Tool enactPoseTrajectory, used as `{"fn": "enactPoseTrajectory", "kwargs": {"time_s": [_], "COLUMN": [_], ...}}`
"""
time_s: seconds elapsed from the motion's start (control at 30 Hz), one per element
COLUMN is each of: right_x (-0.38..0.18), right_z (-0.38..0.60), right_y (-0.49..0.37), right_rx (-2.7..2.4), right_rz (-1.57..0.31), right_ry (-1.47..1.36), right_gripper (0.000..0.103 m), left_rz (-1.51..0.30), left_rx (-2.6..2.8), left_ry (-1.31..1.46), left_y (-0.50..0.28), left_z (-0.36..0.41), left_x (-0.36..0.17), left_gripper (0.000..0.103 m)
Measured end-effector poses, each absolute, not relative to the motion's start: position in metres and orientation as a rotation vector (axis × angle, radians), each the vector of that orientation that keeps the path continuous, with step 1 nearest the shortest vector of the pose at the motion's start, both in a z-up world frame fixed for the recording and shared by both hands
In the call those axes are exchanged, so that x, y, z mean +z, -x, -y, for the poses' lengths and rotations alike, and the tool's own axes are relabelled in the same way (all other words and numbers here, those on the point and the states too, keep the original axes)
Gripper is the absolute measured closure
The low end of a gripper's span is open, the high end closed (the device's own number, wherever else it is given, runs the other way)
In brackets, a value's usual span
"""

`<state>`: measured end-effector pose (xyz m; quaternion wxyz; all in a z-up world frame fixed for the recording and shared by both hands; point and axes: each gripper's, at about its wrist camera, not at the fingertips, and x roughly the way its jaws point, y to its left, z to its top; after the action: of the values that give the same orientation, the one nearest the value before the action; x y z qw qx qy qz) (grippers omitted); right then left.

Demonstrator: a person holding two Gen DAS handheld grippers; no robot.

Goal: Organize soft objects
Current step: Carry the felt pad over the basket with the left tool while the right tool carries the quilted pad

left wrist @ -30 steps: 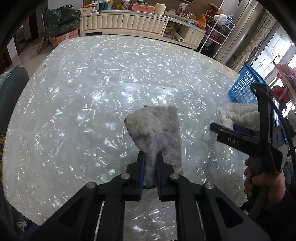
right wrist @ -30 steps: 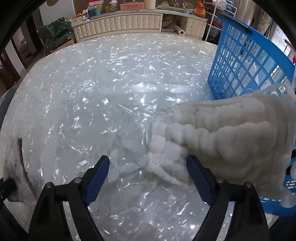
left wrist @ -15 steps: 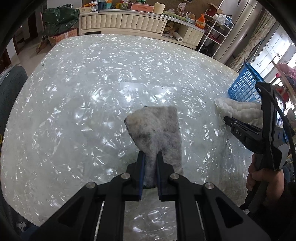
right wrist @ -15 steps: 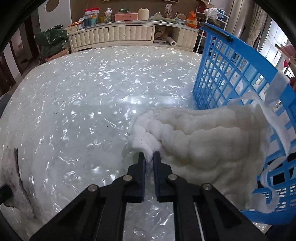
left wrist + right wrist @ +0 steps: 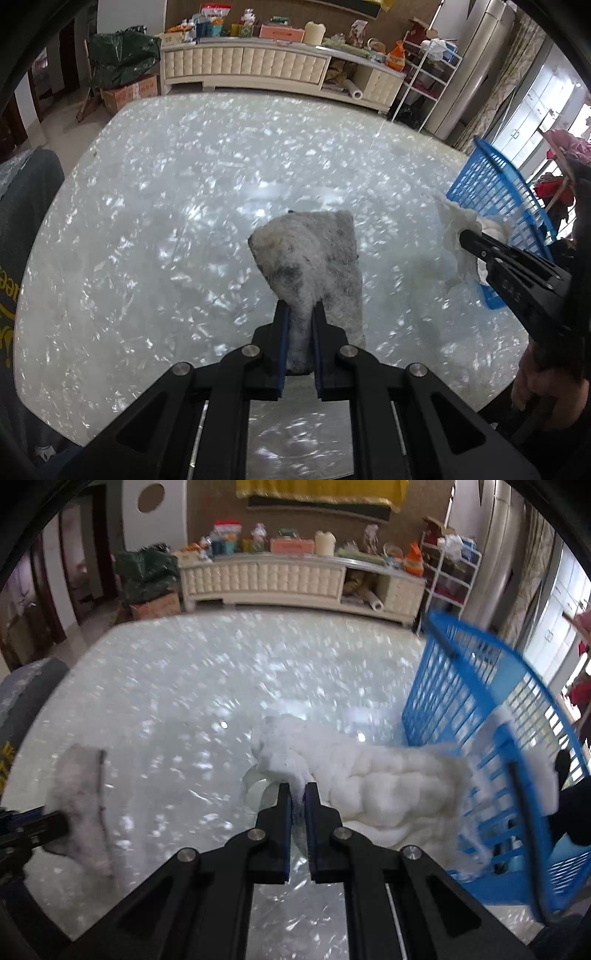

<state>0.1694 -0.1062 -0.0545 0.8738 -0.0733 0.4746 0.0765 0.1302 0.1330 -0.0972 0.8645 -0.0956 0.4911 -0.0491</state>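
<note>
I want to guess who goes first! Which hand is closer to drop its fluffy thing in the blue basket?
Probably the right. Its hand-held gripper is shut on the white fluffy cloth, which already drapes against the blue basket. The left hand-held gripper pinches the grey cloth farther away.

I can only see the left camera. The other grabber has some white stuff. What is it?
Observer: The right gripper is shut on one corner of a white fluffy towel.
Operator: Where does the rest of the towel go?
Observer: It stretches from the gripper across the table to the blue basket.
Operator: Is it inside the basket?
Observer: Only its far end hangs over the basket's rim; most of it lies on the table outside.
</note>
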Motion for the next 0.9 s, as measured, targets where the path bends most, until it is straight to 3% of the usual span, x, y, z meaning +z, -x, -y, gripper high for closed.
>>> {"fn": "enactPoseTrajectory", "kwargs": {"time_s": [0.37, 0.9], "right_x": [0.014, 0.047], "right_z": [0.140, 0.194], "right_y": [-0.150, -0.148], "right_rx": [0.201, 0.180], "right_rz": [-0.845, -0.731], "right_ry": [0.122, 0.060], "right_gripper": [0.097, 0.097], "left_rz": [-0.901, -0.777], "left_rx": [-0.161, -0.230], "left_ry": [0.161, 0.064], "left_y": [-0.135, -0.155], "left_z": [-0.091, -0.025], "left_x": [-0.040, 0.018], "left_gripper": [0.093, 0.093]}}
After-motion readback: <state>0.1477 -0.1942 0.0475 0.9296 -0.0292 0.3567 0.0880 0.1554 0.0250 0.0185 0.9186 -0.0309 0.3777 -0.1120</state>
